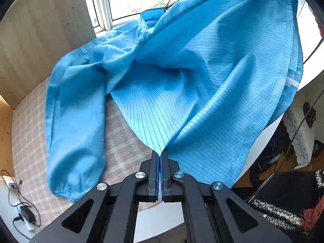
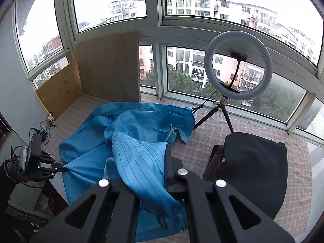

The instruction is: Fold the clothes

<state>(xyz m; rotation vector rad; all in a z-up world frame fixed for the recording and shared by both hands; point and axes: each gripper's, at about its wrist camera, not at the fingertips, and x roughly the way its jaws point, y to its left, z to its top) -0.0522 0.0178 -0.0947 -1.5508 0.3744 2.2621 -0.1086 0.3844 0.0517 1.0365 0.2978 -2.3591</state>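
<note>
Across the checked table cover (image 2: 202,147) lies the blue garment (image 2: 141,125), its long axis running from the window-side collar toward both grippers, one sleeve trailing to the left. Left gripper (image 1: 161,156) is clamped on a hem corner, fabric fanning away forward. Right gripper (image 2: 160,174) appears closed on the opposite hem edge, though draped cloth hides its tips. Both hands stand equally near the hem.

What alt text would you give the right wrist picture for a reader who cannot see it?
The right gripper holds a bunch of a blue striped garment lying on a checked cloth, while the left gripper pinches its edge. Behind stand a ring light and big windows.
</note>
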